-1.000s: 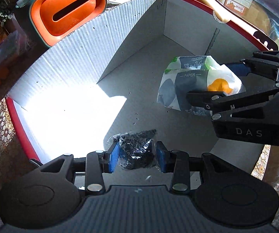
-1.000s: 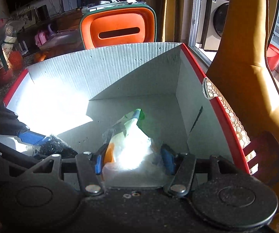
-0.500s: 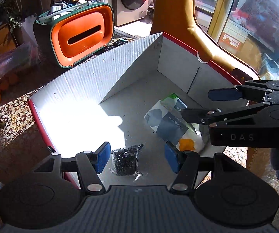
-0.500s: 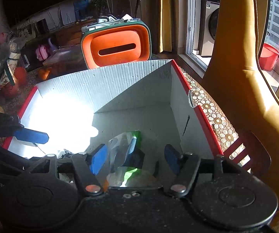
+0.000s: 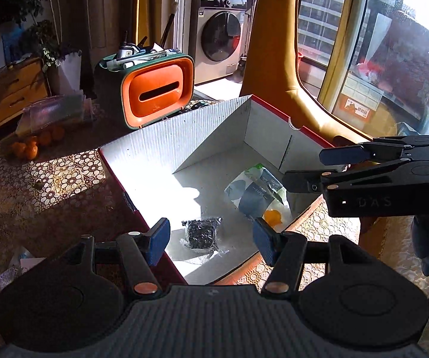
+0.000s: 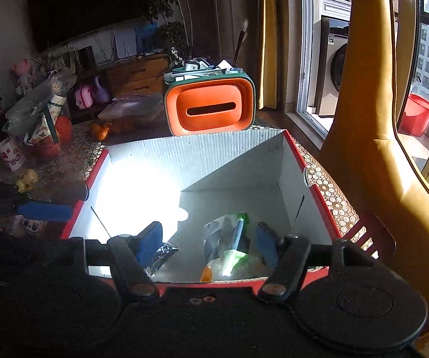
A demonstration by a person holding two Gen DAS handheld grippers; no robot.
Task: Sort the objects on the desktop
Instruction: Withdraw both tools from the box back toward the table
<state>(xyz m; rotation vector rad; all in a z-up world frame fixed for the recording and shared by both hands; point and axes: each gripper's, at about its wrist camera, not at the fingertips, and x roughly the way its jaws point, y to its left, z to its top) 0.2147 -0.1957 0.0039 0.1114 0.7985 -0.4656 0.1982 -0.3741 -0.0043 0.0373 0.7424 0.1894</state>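
— Presently, item one, left side: left gripper [image 5: 211, 240], fingers spread, nothing between the pads; jaws just opened. Item two: dark packet [image 5: 201, 234] in clear wrap, lying flat on the floor of the cardboard box [image 5: 178, 143], near its front wall. Risk?

— Snagging the red box rim on the way out, box dragged across the lace tablecloth [image 5: 65, 173]. Loose wrap could also catch a pad.

— Orientation of packet?

— Roughly square; long axis, possibly, running from the near wall toward the far wall. Glare too strong for certainty.

— Item three, to the right: tissue pack [image 5: 254, 194], white, green and dark print, orange spot at the near end.

— Lying on the box floor, long axis slanted, green end toward the far right corner.

— Item four: right gripper [image 6: 208, 243], fingers apart, empty, jaws just widened above the pack.
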